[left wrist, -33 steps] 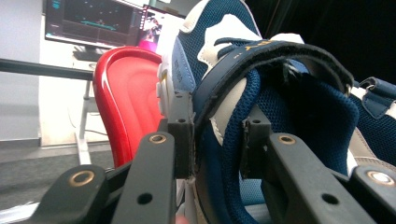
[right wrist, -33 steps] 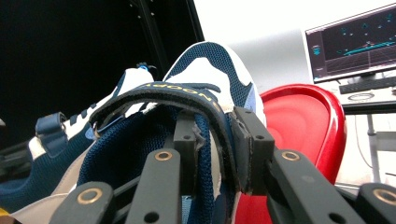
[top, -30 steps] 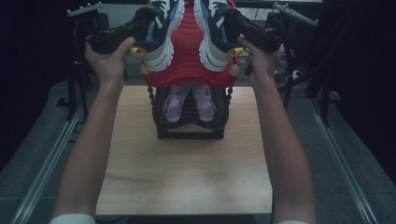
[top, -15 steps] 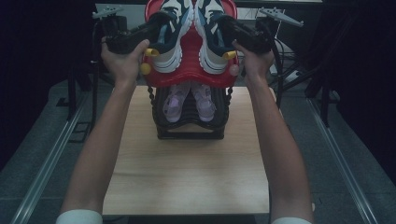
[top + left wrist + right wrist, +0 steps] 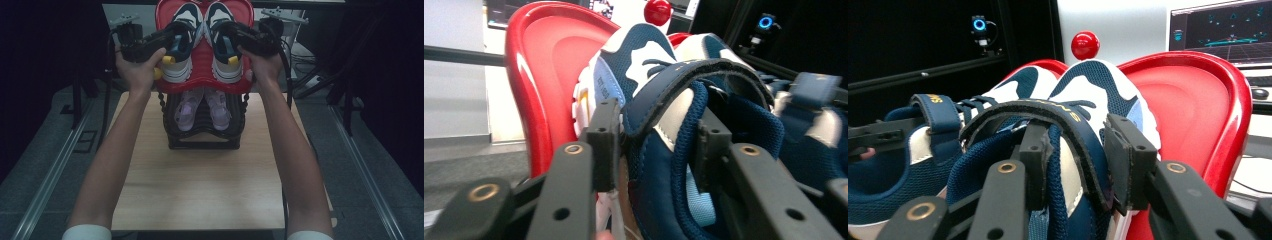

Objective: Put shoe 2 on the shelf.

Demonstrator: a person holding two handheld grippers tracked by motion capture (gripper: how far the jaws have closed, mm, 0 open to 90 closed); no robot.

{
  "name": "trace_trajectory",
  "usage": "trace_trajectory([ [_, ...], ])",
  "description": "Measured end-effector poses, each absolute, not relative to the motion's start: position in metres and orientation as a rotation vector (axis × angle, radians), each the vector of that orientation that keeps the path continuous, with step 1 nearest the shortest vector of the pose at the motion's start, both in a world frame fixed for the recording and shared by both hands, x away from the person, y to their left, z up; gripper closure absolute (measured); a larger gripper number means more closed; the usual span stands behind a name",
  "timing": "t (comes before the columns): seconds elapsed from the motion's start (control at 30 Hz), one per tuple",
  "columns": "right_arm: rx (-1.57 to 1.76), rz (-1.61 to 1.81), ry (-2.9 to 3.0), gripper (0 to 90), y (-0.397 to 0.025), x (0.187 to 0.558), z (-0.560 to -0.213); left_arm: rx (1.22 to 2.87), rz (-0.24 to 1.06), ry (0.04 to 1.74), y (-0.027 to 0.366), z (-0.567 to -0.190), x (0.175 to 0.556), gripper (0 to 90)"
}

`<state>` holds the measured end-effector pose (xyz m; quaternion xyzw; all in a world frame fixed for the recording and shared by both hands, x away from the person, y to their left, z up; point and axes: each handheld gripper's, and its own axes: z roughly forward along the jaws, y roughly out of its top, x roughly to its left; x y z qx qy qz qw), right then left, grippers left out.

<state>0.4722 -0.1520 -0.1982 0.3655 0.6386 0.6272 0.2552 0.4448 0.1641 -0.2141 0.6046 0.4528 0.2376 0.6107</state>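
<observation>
A pair of navy-and-white strap sneakers lies on a red tray (image 5: pixel 202 70) that tops a black shoe rack (image 5: pixel 202 132). My left gripper (image 5: pixel 172 42) is shut on the collar of the left sneaker (image 5: pixel 181 30). In the left gripper view the left gripper (image 5: pixel 656 150) has one jaw inside the left sneaker (image 5: pixel 644 75) and one outside. My right gripper (image 5: pixel 235 40) is shut the same way on the right sneaker (image 5: pixel 220 30). The right gripper view has the right gripper (image 5: pixel 1080 155) clamped under the strap of the right sneaker (image 5: pixel 1093 90).
A pair of lilac shoes (image 5: pixel 202 107) sits on the black rack's lower tier. The rack stands at the far end of a wooden table (image 5: pixel 200 190). A red ball knob (image 5: pixel 1084 44) rises behind the tray. Metal rails and stands flank the table.
Both hands have drawn inward toward each other while keeping their hold on the sneakers. The red tray and the shoes now sit lower and fuller in the high view.
</observation>
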Motion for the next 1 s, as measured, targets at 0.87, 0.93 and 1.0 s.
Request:
trace_trajectory([
  [0.87,1.014,1.874,1.741,40.1,-0.176,0.471,-0.200,1.332,0.424,1.024,0.190,-0.211,0.440,33.4],
  [0.93,1.004,1.873,1.739,40.1,-0.178,0.467,-0.199,1.332,0.422,1.022,0.193,-0.212,0.438,33.4],
  [1.0,0.987,1.876,1.733,40.1,-0.180,0.463,-0.199,1.322,0.416,1.019,0.195,-0.213,0.434,33.4],
])
